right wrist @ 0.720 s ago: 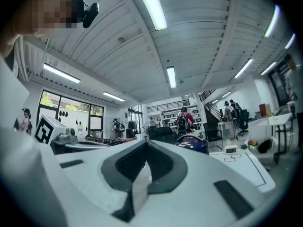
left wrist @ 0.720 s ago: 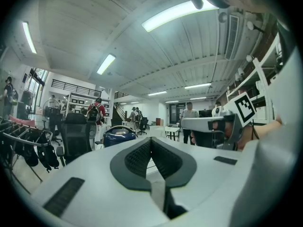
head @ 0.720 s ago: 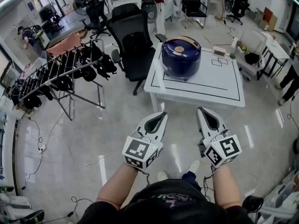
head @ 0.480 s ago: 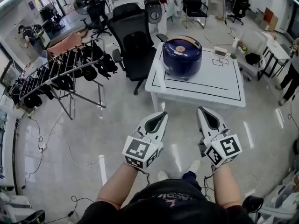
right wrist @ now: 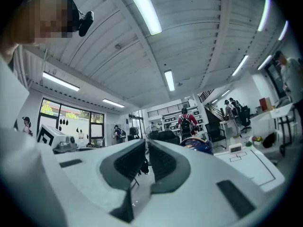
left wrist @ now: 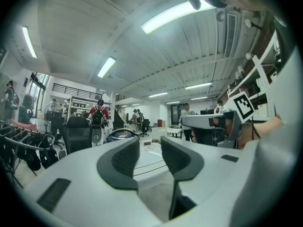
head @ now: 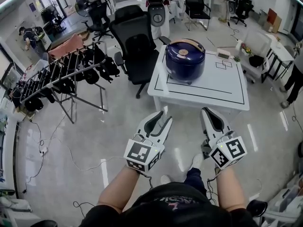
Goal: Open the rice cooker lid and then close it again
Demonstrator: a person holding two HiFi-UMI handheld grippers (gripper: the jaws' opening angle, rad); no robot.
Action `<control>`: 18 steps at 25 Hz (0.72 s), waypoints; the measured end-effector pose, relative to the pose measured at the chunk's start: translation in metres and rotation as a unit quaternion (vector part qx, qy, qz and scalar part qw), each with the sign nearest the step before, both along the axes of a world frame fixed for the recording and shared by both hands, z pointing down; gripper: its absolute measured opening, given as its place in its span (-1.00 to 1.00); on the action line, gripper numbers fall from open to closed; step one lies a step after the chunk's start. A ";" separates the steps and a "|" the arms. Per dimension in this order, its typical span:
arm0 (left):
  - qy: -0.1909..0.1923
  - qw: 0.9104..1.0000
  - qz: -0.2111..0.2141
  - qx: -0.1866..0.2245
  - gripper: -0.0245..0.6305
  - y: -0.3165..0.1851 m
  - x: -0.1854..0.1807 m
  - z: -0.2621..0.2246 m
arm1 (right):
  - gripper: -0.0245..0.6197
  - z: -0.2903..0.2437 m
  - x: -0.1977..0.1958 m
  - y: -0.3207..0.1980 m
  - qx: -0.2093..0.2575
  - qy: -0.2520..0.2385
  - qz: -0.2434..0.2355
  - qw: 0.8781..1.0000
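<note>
The dark blue rice cooker [head: 185,59] stands with its lid down on the far left part of the white table [head: 222,86]. Both grippers are held level over the floor, short of the table's near edge and apart from the cooker. My left gripper [head: 165,119] is open by a small gap with nothing between its pads [left wrist: 127,157]. My right gripper [head: 206,112] is shut and empty. In the left gripper view the cooker [left wrist: 120,134] shows far off beyond the left gripper [left wrist: 150,148]. In the right gripper view the cooker [right wrist: 199,145] lies right of the right gripper [right wrist: 147,151].
A black office chair [head: 137,46] stands against the table's left side. A drying rack [head: 61,77] hung with dark clothes is further left. A small white device [head: 222,53] sits on the table's far side. Cables trail over the shiny floor [head: 85,162]. People stand in the background.
The left gripper's jaws have parted slightly. The table and cooker sit a little closer and lower in the head view, and the person's foot has moved forward. The right gripper looks unchanged.
</note>
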State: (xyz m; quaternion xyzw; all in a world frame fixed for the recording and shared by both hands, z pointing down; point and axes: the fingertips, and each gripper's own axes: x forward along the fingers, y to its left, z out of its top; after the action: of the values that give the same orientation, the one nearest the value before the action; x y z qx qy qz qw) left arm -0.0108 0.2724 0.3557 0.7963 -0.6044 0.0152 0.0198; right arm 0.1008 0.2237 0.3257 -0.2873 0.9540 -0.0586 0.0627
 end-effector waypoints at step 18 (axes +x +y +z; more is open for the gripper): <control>-0.033 0.999 -0.032 0.008 0.05 -0.135 0.016 -0.008 | -0.50 -0.011 0.021 -0.148 0.013 -0.023 -0.023 0.999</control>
State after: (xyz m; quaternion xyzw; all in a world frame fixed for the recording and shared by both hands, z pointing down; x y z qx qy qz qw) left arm 0.0055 0.1369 0.3477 0.7756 -0.6302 0.0359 -0.0057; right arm 0.1214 0.0757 0.3148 -0.2630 0.9593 -0.0543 0.0873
